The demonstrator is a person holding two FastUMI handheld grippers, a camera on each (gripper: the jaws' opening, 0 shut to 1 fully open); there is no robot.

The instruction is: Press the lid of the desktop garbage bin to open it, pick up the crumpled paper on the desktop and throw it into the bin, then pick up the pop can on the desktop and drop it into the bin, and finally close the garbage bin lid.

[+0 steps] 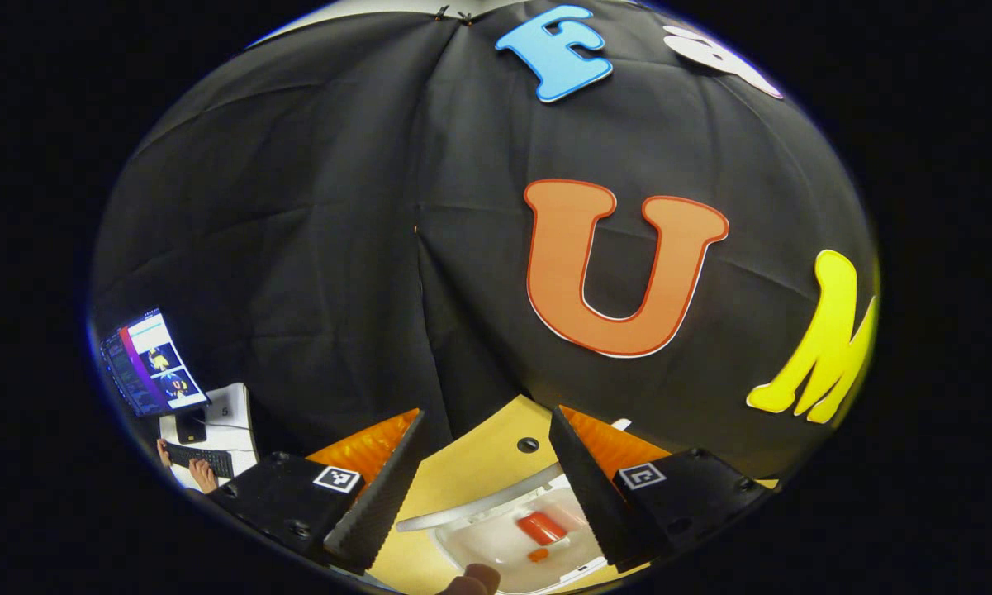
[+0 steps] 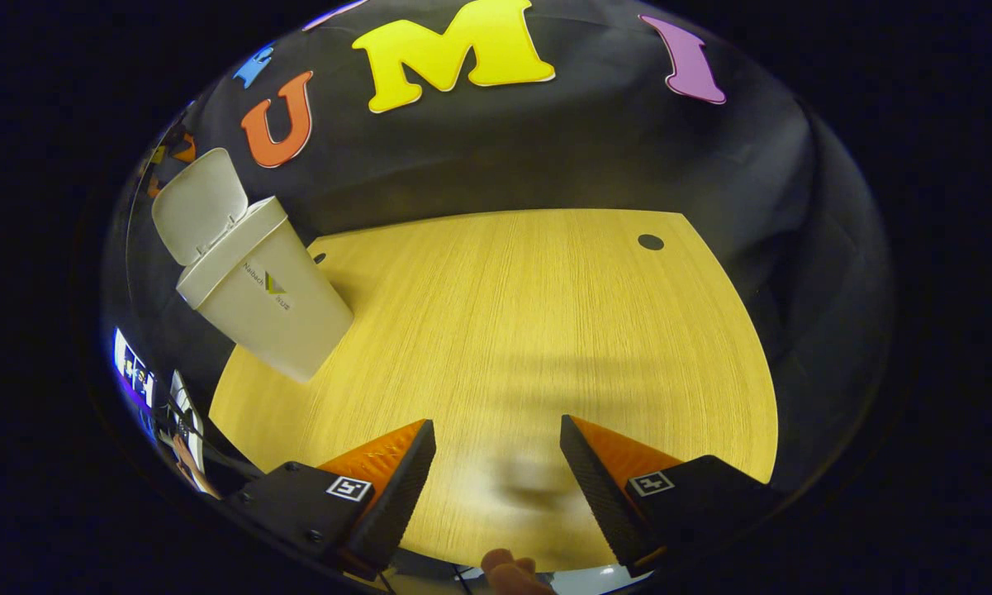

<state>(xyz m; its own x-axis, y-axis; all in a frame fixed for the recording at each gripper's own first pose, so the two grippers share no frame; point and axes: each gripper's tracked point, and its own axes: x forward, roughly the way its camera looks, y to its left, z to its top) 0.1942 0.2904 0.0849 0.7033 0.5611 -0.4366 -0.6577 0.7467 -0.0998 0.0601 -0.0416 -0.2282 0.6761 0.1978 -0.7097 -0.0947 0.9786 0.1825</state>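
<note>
My left gripper (image 1: 487,413) hangs open right above the white garbage bin (image 1: 496,545), with nothing between its fingers. Looking down into the bin, I see the red pop can (image 1: 541,526) lying inside. In the right gripper view the same bin (image 2: 256,289) stands at the left of the wooden table (image 2: 545,330) with its lid (image 2: 200,205) flipped up and open. My right gripper (image 2: 497,421) is open and empty, low over the bare middle of the table, well to the right of the bin.
A cable hole (image 2: 650,242) sits near the table's far right corner. Beyond the table's left side are a monitor (image 1: 153,364), a keyboard (image 1: 198,457) and a person's hand (image 1: 202,473). Black cloth walls close the back.
</note>
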